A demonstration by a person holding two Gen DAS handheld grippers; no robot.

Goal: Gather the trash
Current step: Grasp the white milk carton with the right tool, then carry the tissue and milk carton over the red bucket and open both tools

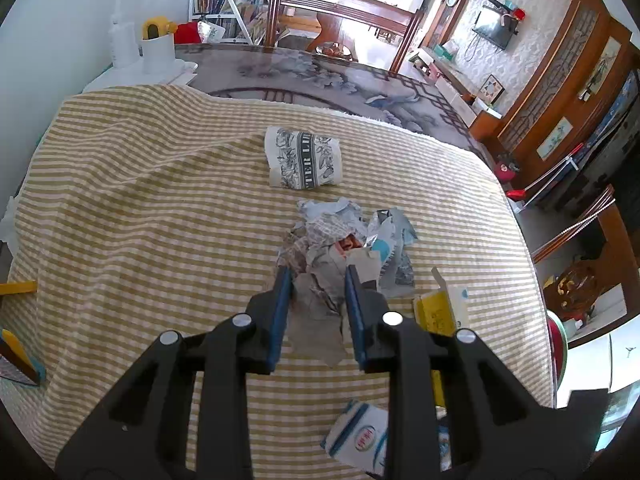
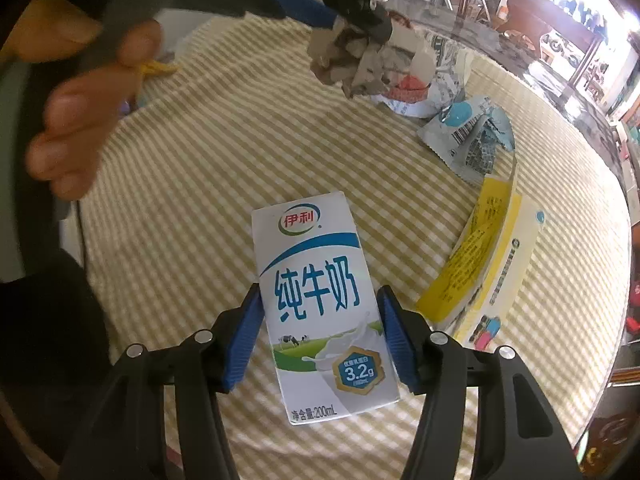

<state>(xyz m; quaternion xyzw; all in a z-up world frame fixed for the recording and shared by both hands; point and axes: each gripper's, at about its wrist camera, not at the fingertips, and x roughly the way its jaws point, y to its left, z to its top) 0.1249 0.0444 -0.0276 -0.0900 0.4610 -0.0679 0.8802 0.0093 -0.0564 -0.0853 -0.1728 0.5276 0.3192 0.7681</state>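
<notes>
My left gripper (image 1: 316, 276) has its blue-padded jaws around a crumpled grey paper wad (image 1: 320, 280), holding it above the striped cloth; the wad also shows in the right wrist view (image 2: 352, 60), lifted off the cloth. My right gripper (image 2: 318, 292) is shut on a white milk carton (image 2: 320, 304), one jaw on each side. A torn silver-blue wrapper (image 2: 468, 136) lies beyond the carton and also shows in the left wrist view (image 1: 390, 240). A flattened yellow-and-white box (image 2: 484, 256) lies to the right. A rolled printed paper (image 1: 304, 158) lies farther back.
A yellow-and-white striped cloth (image 1: 140, 200) covers the table. White containers (image 1: 158, 50) stand at the back left corner. Wooden chairs (image 1: 340, 12) stand behind the table. The table's right edge (image 1: 532, 264) drops to the floor. A hand (image 2: 88, 112) holds the left gripper.
</notes>
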